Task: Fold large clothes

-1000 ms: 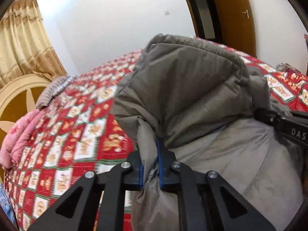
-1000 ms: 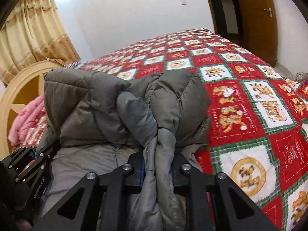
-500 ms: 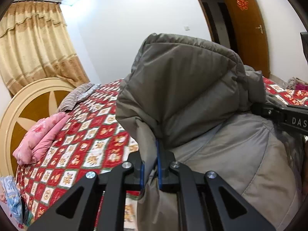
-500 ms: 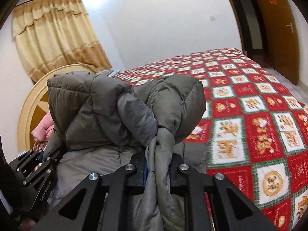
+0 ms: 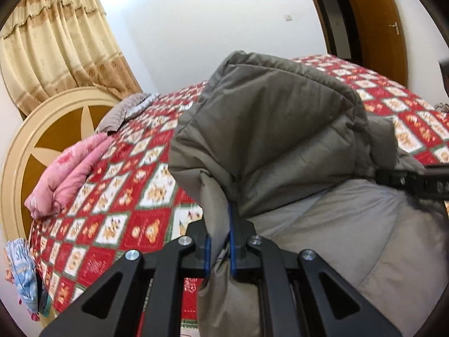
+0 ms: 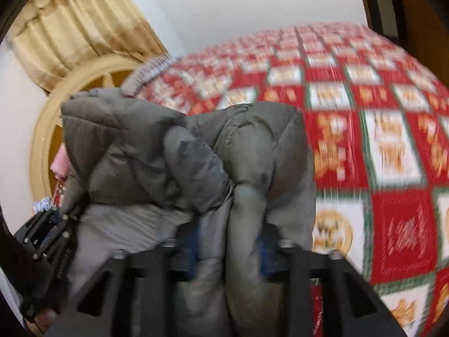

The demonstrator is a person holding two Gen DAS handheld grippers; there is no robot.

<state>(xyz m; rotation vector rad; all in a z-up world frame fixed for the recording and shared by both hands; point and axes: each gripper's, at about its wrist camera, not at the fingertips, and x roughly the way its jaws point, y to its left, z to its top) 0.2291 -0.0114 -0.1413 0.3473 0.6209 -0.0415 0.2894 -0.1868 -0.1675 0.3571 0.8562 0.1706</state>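
I have the puffy grey quilted down jacket bunched over the red-and-white patterned bedspread, its folded bulk rising toward twelve o'clock in both wrist views. My left gripper is clamped tight on a thin fold of its edge. My right gripper has just been opening; its jaws stand apart with a thick roll of jacket loose between them. I judge I'm laying a fold down; next I release left and smooth.
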